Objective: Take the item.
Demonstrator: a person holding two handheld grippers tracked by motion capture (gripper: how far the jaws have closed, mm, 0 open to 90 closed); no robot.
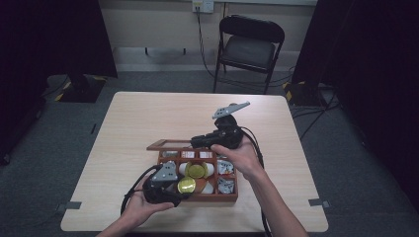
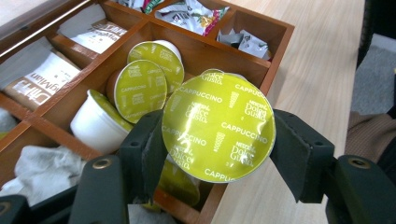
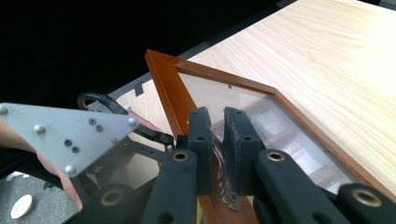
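Observation:
A wooden compartment box (image 1: 232, 197) stands near the table's front edge. Its glass-paned lid (image 1: 170, 145) is raised. My right gripper (image 1: 196, 143) is shut on the lid's small metal handle (image 3: 218, 151), which sits between its jaws (image 3: 217, 120) on the lid's wooden frame (image 3: 163, 79). My left gripper (image 1: 184, 191) is shut on a coffee capsule (image 1: 187, 185) with a yellow-green foil top. In the left gripper view that capsule (image 2: 218, 127) reads "Cappuccino" and is clamped by its rim above the box's front corner. Several more capsules (image 2: 140, 88) lie in the middle compartment.
Paper sachets (image 2: 39, 81) and foil packets (image 2: 191, 14) lie in other compartments of the box (image 2: 275, 51). The light wooden table (image 1: 148, 118) stretches beyond it. A folding chair (image 1: 251, 44) stands behind the table, with dark curtains at both sides.

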